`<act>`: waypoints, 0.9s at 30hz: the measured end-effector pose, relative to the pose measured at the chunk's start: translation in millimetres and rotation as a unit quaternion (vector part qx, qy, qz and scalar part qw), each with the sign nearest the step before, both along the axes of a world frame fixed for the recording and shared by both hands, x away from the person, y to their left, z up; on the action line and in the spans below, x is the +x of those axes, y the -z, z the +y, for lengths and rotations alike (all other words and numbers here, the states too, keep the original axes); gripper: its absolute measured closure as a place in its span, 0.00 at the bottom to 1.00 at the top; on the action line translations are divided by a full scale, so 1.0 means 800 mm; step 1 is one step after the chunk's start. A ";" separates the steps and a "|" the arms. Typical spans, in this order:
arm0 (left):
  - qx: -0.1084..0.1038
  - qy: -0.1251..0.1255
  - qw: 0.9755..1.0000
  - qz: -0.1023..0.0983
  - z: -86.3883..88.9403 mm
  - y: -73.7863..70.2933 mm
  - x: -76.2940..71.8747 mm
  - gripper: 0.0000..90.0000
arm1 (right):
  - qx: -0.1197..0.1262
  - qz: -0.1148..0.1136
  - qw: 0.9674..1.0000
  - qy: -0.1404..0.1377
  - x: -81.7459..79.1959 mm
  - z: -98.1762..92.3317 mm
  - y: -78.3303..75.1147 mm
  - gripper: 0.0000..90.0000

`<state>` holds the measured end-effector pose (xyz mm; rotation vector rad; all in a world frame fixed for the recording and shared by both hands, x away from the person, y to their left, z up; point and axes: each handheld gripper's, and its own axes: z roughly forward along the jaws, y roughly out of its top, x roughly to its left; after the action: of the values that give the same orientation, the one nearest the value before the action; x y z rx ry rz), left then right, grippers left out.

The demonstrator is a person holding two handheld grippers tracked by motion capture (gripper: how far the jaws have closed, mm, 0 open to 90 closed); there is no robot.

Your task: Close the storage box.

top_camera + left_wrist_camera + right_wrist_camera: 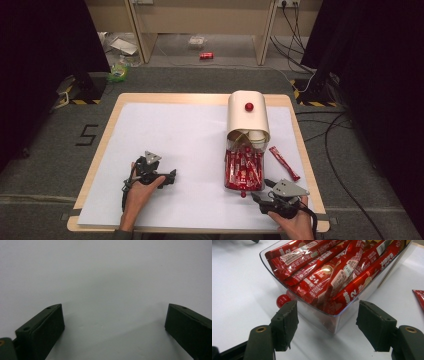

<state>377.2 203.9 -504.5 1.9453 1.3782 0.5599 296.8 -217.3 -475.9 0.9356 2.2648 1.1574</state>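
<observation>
Clear plastic drawer [243,172] pulled out from under a cream, round-topped case [248,116] with a red knob [249,106] on its top; packed with glossy red sachet sticks [332,267] printed in white, lying lengthwise and overlapping. Small red ball knob [282,300] on the drawer's near wall, low against the white sheet [175,150]. One loose red sachet stick [284,163] flat on the sheet just to the right of the drawer, apart from it.

Drawer standing right of middle on the table [107,127], its near end just ahead of the right gripper [265,192]. In the right gripper view, front corner of the drawer between and just beyond the two black pads [287,322], the ball knob just beside the left pad's tip. Contact there not clear enough to tell.

Right gripper [328,326]: jaws wide apart, nothing clamped. Left gripper [172,175]: well away on the left of the sheet, held low in a hand [137,192]; seen in its own view [113,320], jaws spread wide over bare white sheet, nothing between them.
</observation>
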 end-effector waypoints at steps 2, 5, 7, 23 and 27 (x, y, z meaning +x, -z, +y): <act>0.000 0.000 1.000 0.000 0.000 0.000 0.000 0.02 | -0.001 0.000 1.000 -0.001 0.000 0.000 0.000 0.37; 0.000 0.000 1.000 0.000 0.000 0.000 0.000 0.02 | -0.003 0.002 1.000 0.000 0.001 0.002 0.000 0.36; 0.000 0.000 1.000 0.000 0.000 0.000 0.000 0.02 | -0.004 0.003 1.000 0.000 0.002 0.002 0.000 0.36; 0.000 0.000 1.000 0.000 0.000 0.000 0.000 0.02 | 0.011 -0.020 1.000 0.014 0.007 0.004 -0.004 0.35; 0.000 0.000 1.000 0.000 0.000 0.000 0.000 0.02 | 0.017 -0.028 0.999 0.021 0.009 0.004 -0.005 0.35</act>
<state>377.3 203.9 -504.6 1.9450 1.3776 0.5591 304.0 -213.7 -471.9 0.9462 2.1770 1.1933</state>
